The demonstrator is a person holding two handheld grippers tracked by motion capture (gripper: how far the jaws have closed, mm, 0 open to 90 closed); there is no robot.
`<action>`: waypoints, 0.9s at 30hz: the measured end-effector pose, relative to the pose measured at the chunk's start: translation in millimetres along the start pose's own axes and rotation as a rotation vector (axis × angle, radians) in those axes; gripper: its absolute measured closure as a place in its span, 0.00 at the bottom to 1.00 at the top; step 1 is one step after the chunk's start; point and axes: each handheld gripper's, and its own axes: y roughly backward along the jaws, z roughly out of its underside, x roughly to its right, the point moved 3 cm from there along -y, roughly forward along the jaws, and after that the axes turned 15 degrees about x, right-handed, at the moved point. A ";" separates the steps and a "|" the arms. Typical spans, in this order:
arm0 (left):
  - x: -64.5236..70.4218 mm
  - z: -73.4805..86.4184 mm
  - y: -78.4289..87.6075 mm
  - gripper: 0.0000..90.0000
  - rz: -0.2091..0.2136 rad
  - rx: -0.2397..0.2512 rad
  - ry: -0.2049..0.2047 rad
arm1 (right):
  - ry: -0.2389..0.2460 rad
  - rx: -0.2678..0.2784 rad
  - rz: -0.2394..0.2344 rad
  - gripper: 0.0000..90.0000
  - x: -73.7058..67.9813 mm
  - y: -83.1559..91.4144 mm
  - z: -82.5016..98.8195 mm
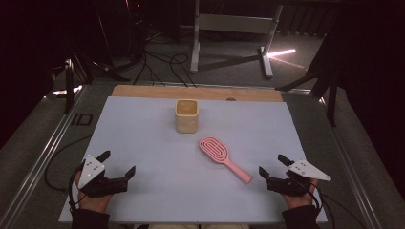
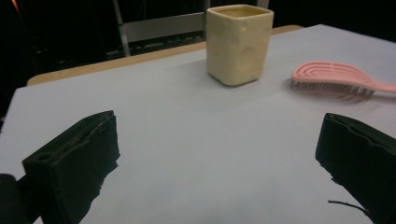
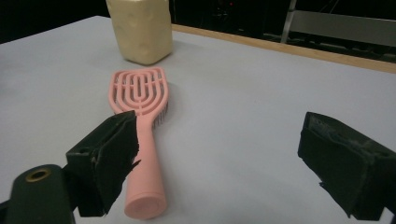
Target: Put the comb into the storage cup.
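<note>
Two grippers were held open and empty at the near table edge.
Right gripper (image 1: 273,169) was kept nearest the hairbrush (image 1: 224,156) handle for pickup; left gripper (image 1: 117,163) was held wide, well apart from the cup (image 1: 186,115).

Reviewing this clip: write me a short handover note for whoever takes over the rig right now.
Left gripper: open, empty, resting at the near left of the white mat.
Right gripper: open, empty, at the near right, its fingers just short of the brush handle's end.
Pink hairbrush: lying flat at mid-mat, bristles down, handle towards the right gripper.
Cream cup: upright behind the brush, apart from it; what it holds cannot be told.
Done: nothing gripped yet.
Left: probably grasp the brush by its handle with the right gripper; the cup looks like the likely place for it.
</note>
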 end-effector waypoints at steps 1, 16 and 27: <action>0.2 0.5 -0.1 0.00 0.001 -0.002 -0.001 | 0.000 -0.001 -0.002 0.13 -0.3 -0.2 0.3; -0.2 4.8 -0.9 0.00 -0.022 -0.004 -0.012 | -0.001 -0.003 -0.018 0.13 -5.0 -3.5 -2.6; -0.1 7.5 -1.9 0.00 -0.026 0.000 -0.024 | -0.007 -0.009 -0.031 0.13 -7.4 -7.2 -6.8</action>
